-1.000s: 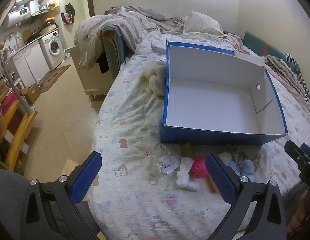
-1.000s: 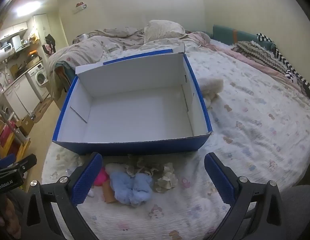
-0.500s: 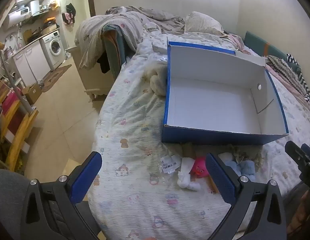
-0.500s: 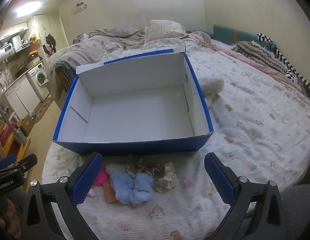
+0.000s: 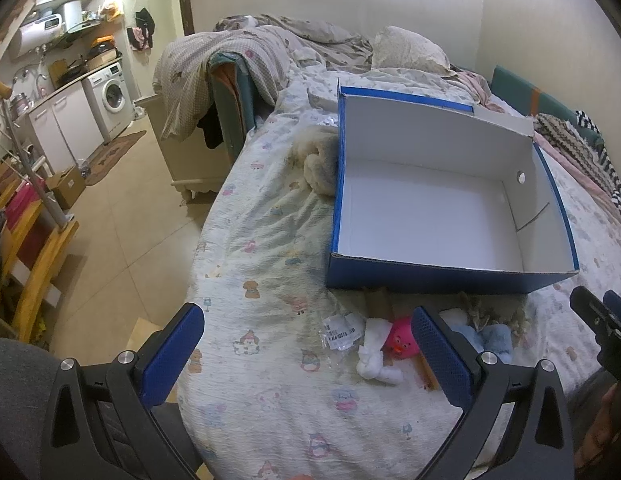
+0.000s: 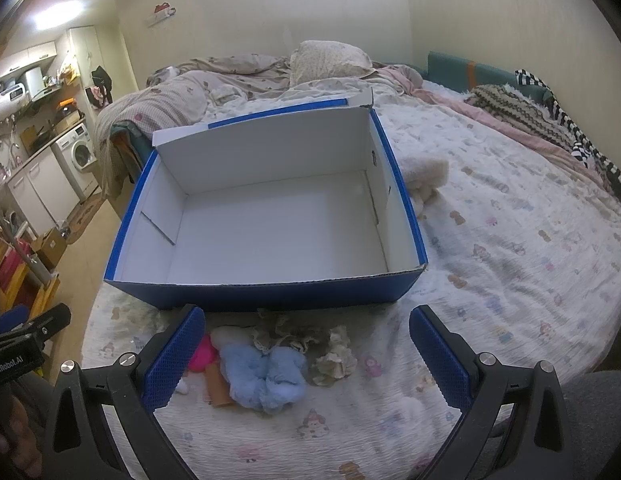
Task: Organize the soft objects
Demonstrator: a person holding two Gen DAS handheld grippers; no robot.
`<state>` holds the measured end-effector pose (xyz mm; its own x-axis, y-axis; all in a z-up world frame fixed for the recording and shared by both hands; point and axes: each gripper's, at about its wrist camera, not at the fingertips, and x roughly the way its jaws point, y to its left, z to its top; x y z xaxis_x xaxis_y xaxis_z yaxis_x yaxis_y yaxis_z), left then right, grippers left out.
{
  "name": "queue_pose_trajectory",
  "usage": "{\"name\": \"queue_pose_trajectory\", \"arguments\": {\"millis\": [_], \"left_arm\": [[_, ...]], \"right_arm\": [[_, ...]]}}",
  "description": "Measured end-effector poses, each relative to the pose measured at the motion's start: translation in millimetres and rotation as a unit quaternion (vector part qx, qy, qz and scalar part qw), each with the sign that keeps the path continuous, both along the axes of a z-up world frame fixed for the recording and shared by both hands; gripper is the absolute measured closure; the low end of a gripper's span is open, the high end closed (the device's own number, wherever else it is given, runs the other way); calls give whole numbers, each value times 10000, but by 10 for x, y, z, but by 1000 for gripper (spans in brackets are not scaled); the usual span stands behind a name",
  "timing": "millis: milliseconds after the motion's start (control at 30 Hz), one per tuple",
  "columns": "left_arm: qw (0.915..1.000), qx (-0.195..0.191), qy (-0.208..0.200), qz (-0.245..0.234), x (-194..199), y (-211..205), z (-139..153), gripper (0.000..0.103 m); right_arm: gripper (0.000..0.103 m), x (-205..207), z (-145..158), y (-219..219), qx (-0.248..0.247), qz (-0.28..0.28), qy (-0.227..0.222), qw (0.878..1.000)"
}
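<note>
Compared with a second ago almost nothing changes: the blue box (image 6: pixel 266 292) only sits a little differently in our views and remains empty, so we judge that the sorting has not begun. Our left gripper (image 5: pixel 306 354) and right gripper (image 6: pixel 306 356) are both spread wide and hold nothing, hovering in front of the box. The light-blue plush (image 6: pixel 266 376), pink toy (image 5: pixel 400 338) and white cloth (image 5: pixel 376 362) lie on the bedsheet (image 6: pixel 510 264) just before its near wall, untouched.

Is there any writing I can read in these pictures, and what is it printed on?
"GenRobot.AI": on the left hand-held gripper, at the right wrist view's left edge; first letter partly cut off.
Barcode label on the clear plastic wrapper on the bedsheet: too small to read.
Washing machine panel: too blurred to read.
</note>
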<state>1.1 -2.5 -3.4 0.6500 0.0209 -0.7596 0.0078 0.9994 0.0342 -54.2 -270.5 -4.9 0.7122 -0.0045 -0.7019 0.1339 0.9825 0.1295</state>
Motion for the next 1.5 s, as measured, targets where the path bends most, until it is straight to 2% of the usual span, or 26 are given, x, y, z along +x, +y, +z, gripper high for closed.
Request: {"name": "queue_pose_trajectory", "arguments": {"millis": [1500], "left_arm": [[9999, -112, 40, 44, 6, 59, 30, 0]], "right_arm": [[0, 8, -29, 22, 68, 58, 69, 9999]]}}
